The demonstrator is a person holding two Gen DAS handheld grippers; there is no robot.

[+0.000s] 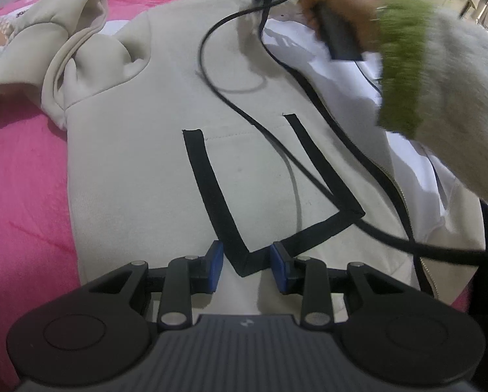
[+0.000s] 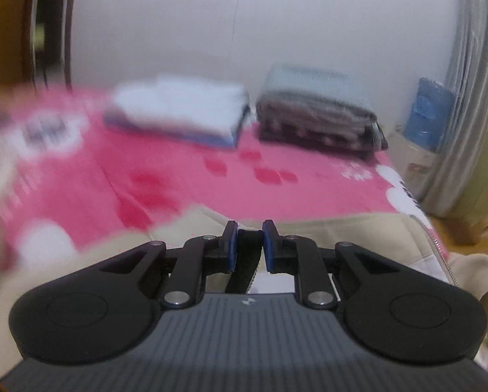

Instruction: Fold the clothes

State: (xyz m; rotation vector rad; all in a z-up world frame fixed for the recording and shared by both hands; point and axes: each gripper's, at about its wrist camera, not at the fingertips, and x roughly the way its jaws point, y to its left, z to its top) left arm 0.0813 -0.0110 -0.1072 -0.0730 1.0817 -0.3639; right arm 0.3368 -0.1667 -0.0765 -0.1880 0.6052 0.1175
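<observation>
A cream hoodie (image 1: 139, 150) with a black-trimmed pocket (image 1: 211, 183) lies spread on the pink bedspread (image 1: 22, 179). Its hood and one sleeve (image 1: 77, 42) are bunched at the upper left. My left gripper (image 1: 247, 261) points down at the near hem, its blue pads apart on either side of the pocket trim's corner, not pressing it. In the right wrist view my right gripper (image 2: 250, 245) is shut on a black band of the hoodie (image 2: 249, 254), above the cream cloth (image 2: 358, 238). The left wrist view shows the hand that carries it, in a green-cuffed fuzzy sleeve (image 1: 404, 65), blurred.
A black cable (image 1: 276, 137) trails across the hoodie. At the bed's far end lie a white and blue folded stack (image 2: 178, 114) and a dark folded stack (image 2: 319, 121). A blue bottle (image 2: 430, 114) and a grey curtain (image 2: 466, 98) stand at the right.
</observation>
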